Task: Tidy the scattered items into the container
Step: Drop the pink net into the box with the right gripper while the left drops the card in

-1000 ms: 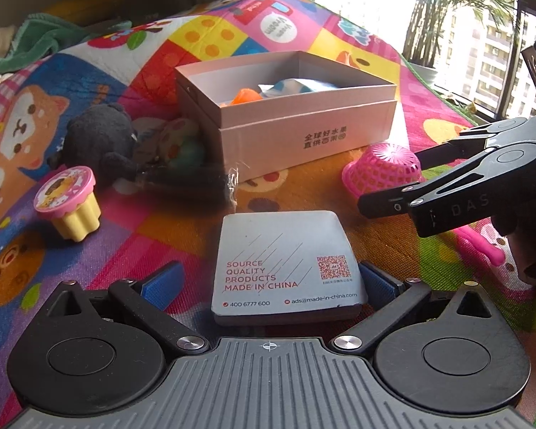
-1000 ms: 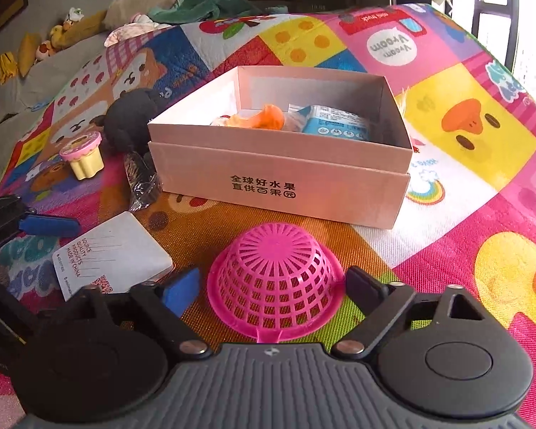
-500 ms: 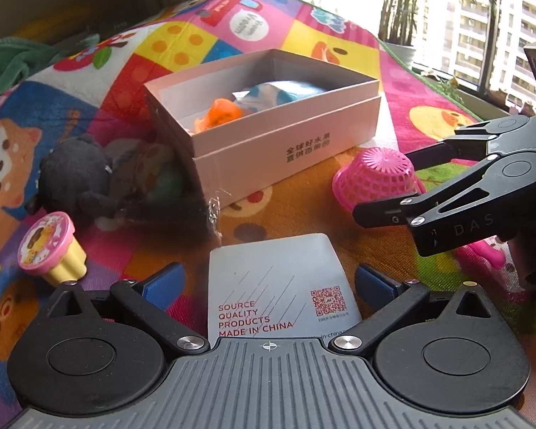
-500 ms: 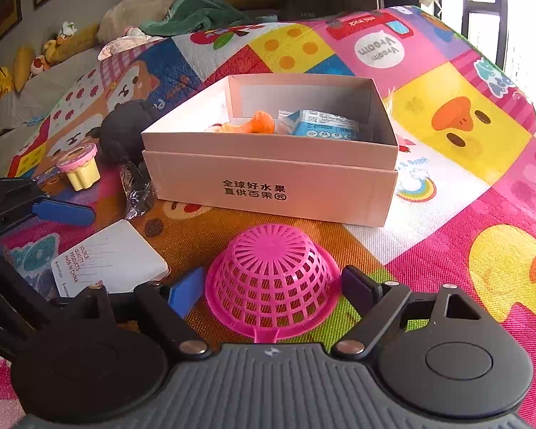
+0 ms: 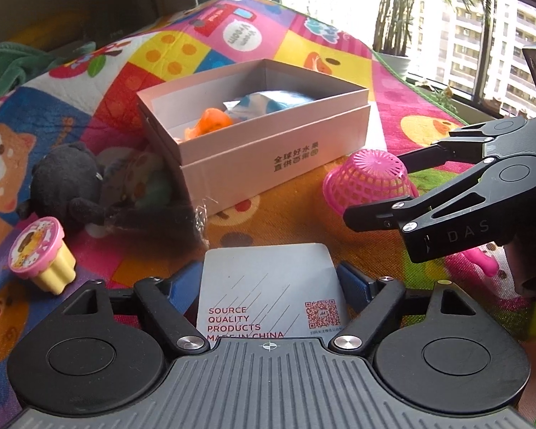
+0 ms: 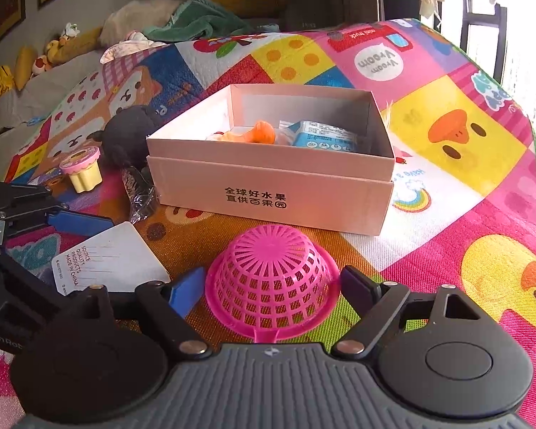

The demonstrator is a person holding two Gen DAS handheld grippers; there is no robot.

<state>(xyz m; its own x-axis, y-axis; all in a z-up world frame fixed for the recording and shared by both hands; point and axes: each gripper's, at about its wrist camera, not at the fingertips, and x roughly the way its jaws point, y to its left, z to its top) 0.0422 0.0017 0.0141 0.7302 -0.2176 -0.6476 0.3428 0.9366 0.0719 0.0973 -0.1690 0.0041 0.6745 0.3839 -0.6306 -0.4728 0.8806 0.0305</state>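
Two pickups are in hand: our left gripper (image 5: 269,282) straddles the card (image 5: 268,286), printed "SOURCE QUALITY PRODUCTS MADE IN CHINA", and our right gripper (image 6: 271,282) the upturned pink basket (image 6: 271,282), both jaws open, neither pinching yet. Next we judge each must close, then lift to the box (image 6: 268,193), lettered 全球好水果, beyond on the mat (image 6: 446,186).

mat (image 6: 446,186): bright patchwork of pink, yellow, red, blue and orange squares with cartoon ducks, bears and a rainbow
box (image 6: 268,193): pale pink, black printed characters on the front
basket (image 6: 273,282): hot pink lattice
card (image 5: 268,286): pale grey, thin diagonal lines, red lettering, red code square
toy cup (image 5: 43,254): yellow body, pink lid with a cartoon print
plush (image 5: 68,186): black
pads (image 5: 353,282): blue
towel (image 6: 200,21): green
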